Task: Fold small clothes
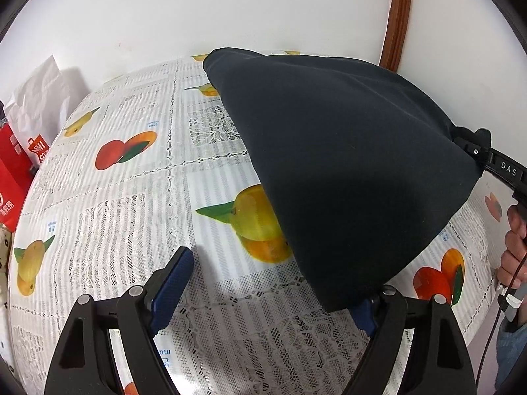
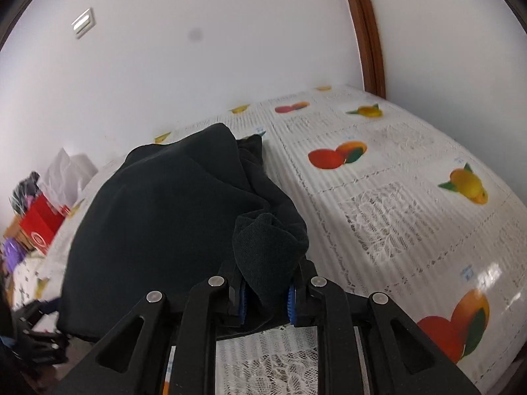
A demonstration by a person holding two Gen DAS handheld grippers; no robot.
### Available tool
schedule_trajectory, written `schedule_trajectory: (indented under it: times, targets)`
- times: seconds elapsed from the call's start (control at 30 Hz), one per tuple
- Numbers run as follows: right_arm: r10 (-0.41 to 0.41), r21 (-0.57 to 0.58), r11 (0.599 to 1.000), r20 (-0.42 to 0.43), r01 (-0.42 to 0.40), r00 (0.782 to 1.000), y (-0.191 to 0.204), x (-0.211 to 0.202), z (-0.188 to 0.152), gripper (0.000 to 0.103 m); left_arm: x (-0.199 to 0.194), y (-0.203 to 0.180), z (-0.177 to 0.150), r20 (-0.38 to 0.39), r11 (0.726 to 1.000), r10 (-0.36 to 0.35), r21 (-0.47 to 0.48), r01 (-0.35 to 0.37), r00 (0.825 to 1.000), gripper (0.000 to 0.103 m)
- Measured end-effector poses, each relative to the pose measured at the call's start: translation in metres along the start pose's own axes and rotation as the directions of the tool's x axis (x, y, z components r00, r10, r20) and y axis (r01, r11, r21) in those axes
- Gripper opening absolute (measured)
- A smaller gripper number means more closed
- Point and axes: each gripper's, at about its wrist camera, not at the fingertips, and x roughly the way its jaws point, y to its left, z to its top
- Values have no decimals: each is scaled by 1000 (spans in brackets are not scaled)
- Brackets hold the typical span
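A dark garment (image 1: 346, 164) hung lifted over the fruit-print tablecloth (image 1: 131, 197), pinched between the jaws of the right gripper (image 2: 266, 299). The left gripper (image 1: 270, 293) stood spread, one finger under the cloth's lower corner. A red bag (image 1: 11, 177) sat by the table's left edge.

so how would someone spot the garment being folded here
Start at the table under the fruit-print lace tablecloth. The dark navy garment is draped over its right side, one bunched edge pinched in the right gripper. It is the only dark, unpatterned cloth there.
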Motion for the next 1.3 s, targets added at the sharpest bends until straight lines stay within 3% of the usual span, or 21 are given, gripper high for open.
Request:
schedule_trajectory:
  times: [0.13,0.2,0.27,0.4,0.47,0.53,0.57,0.77,0.9,1.03,1.1,1.17,1.3]
  targets:
    - [-16,-27,1000,-5,15,1000,3,0,1,19,-1,0,0,-7,1000,-11,-13,11,1000,81]
    - [-15,-40,999,-6,15,1000,4,-2,3,24,-5,-1,0,-4,1000,-24,-18,24,1000,74]
    - [-14,-37,999,-7,14,1000,2,-7,3,32,-8,-5,0,-1,999,-40,-10,40,999,64]
    - [0,-28,1000,12,0,1000,-2,-21,1,34,-13,-13,3,-3,997,-83,-3,83,997,44]
    - [-1,-18,1000,0,1,1000,-5,-20,0,35,-14,-15,3,-5,994,-105,-3,105,994,29]
    - [-7,-8,1000,-17,7,1000,-7,-16,-1,35,-16,-18,3,-5,993,-116,-8,116,993,23]
    - [-1,0,1000,-23,1,1000,-8,-13,0,24,-18,-20,3,1,994,-109,-6,109,994,21]
    - [-13,-57,998,-7,13,1000,14,1,-2,20,-31,-6,-1,30,994,-89,-54,90,996,17]
    - [90,-29,995,-68,-93,994,27,6,5,20,-39,17,-12,27,995,-45,-84,47,999,17]
    - [194,-84,975,-123,-205,973,36,-7,2,24,-44,35,-22,16,993,-44,-110,45,999,17]
    - [213,-77,972,-92,-220,973,31,-23,-3,28,-43,35,-23,10,994,-42,-104,43,999,20]
    - [179,-98,978,-42,-182,983,33,-38,-4,33,-45,33,-26,7,996,-35,-82,36,999,22]
    - [176,-157,973,27,-170,984,46,-55,9,35,-50,25,-30,-10,998,-41,-45,41,999,32]
